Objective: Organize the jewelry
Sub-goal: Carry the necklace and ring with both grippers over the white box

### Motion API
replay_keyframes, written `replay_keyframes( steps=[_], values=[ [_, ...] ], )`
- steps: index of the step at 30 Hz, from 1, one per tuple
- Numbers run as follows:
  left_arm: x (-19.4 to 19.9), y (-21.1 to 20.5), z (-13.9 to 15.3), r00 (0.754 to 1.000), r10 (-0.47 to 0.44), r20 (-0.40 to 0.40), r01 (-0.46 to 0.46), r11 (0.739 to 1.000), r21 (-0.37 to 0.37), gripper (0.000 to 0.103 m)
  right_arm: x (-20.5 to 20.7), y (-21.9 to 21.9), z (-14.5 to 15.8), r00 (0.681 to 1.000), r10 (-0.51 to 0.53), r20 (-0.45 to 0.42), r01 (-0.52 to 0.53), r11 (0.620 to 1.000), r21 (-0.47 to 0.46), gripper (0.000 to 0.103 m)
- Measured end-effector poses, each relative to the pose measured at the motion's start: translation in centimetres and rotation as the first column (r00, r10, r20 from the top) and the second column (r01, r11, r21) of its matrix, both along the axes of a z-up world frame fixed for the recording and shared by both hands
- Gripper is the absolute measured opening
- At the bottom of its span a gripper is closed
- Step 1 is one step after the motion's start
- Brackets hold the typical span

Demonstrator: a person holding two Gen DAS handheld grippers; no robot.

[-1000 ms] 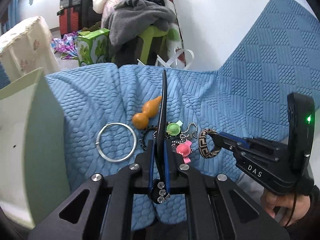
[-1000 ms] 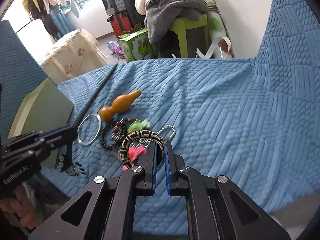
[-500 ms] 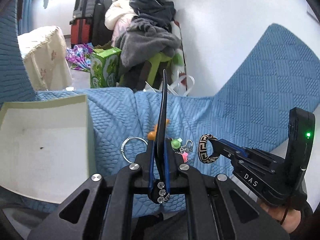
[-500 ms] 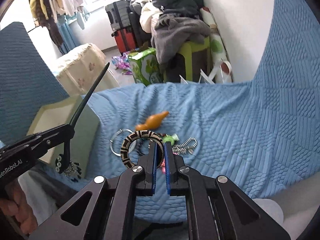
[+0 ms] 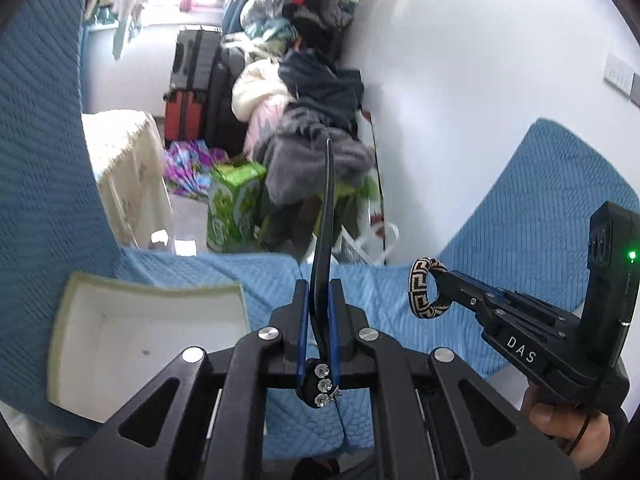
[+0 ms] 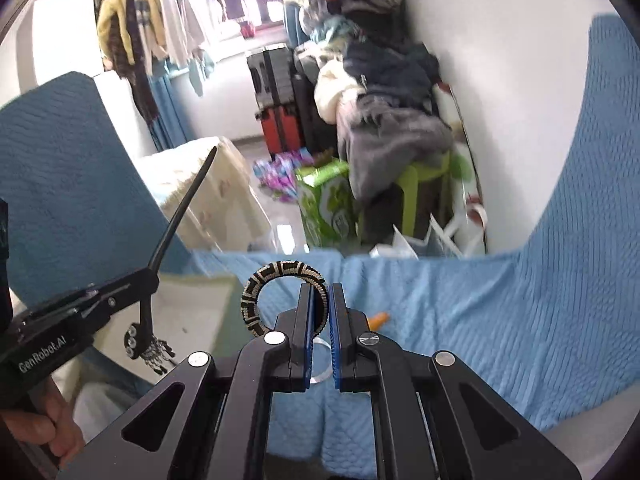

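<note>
Left gripper (image 5: 319,312) jaws clamped on hairpin (image 5: 326,216); right gripper (image 6: 320,308) jaws clamped on bangle (image 6: 256,292); box (image 5: 80,300) left of left jaws.

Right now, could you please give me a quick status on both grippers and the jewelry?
Left gripper shut on black hair stick. Right gripper shut on patterned bangle, both lifted. Open white box below left gripper, nothing blocking it.

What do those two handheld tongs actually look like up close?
Both tongs are matt black plastic with blue finger pads and round silver bolts. The right tongs carry white "DAS" lettering and a green light; the left tongs read "GenRobot.AI". A bare hand grips each handle.
</note>
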State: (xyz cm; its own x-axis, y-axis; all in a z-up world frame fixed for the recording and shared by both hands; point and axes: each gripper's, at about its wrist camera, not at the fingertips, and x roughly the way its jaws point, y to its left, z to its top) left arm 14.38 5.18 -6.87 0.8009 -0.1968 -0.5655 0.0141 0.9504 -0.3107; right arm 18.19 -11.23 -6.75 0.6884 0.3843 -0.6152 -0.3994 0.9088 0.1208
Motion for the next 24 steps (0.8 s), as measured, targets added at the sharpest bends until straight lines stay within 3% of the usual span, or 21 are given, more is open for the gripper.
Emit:
replay_keyframes(
  steps=[4, 8, 16, 24],
  values=[
    [-0.5, 1.6, 1.1, 0.999, 0.023, 0.027, -0.023, 1.0, 0.012, 0.009, -0.2, 2.2, 1.7, 0.999, 0.038, 0.028, -0.038, 0.999, 0.01, 0.005],
    [-0.8, 3.5, 0.6, 0.998, 0.061, 0.024, -0.061, 0.998, 0.018, 0.009, 0.3, 4.9, 1.3, 0.996, 0.088, 0.004, -0.088, 0.996, 0.011, 0.005],
    [-0.9, 7.3, -3.7, 0.988, 0.132, -0.075, -0.13, 0.991, 0.036, 0.009, 0.7, 10.2, -3.4, 0.983, 0.151, -0.106, -0.155, 0.987, -0.033, 0.005],
    [-0.2, 10.4, -7.3, 0.972, 0.148, -0.181, -0.139, 0.988, 0.064, 0.009, 1.1, 13.9, -8.3, 0.962, 0.192, -0.194, -0.211, 0.974, -0.079, 0.005]
  ],
)
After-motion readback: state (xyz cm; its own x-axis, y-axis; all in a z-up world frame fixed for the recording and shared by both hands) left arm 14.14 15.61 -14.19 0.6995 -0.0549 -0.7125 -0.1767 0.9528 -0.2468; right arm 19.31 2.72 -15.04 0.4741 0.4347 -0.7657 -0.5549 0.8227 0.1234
